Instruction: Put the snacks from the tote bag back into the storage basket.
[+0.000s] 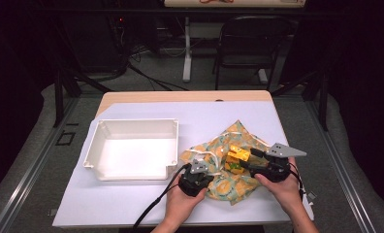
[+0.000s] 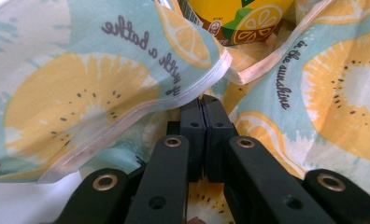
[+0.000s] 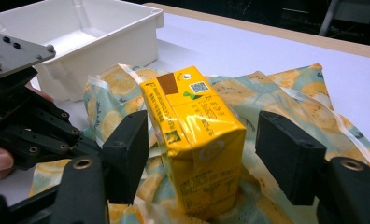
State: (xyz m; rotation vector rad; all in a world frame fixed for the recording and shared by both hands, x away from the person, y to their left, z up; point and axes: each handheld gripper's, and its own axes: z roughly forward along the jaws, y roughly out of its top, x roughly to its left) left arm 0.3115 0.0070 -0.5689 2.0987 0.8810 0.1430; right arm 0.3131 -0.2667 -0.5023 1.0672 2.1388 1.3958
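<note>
A yellow juice carton [image 3: 197,140] stands upright on a lemon-print cloth bag [image 3: 309,93] at the table's front right. My right gripper [image 3: 206,156] is open with the carton between its jaws; the right pad [image 3: 288,156] stands clear of the carton and the left pad [image 3: 127,156] is close beside it. In the high view the carton [image 1: 237,158] sits just in front of the right gripper [image 1: 247,159]. My left gripper [image 2: 204,109] is shut on the bag's white-hemmed edge [image 2: 192,88], and the carton [image 2: 239,18] lies just beyond it. Seen from above, the left gripper [image 1: 210,170] sits at the bag's [image 1: 233,187] left side.
A white plastic tray [image 1: 132,127] stands to the left of the bag, with nothing in it. The table carries a pale sheet [image 1: 204,114] with a wooden edge at the back. A dark chair [image 1: 250,43] stands beyond the table.
</note>
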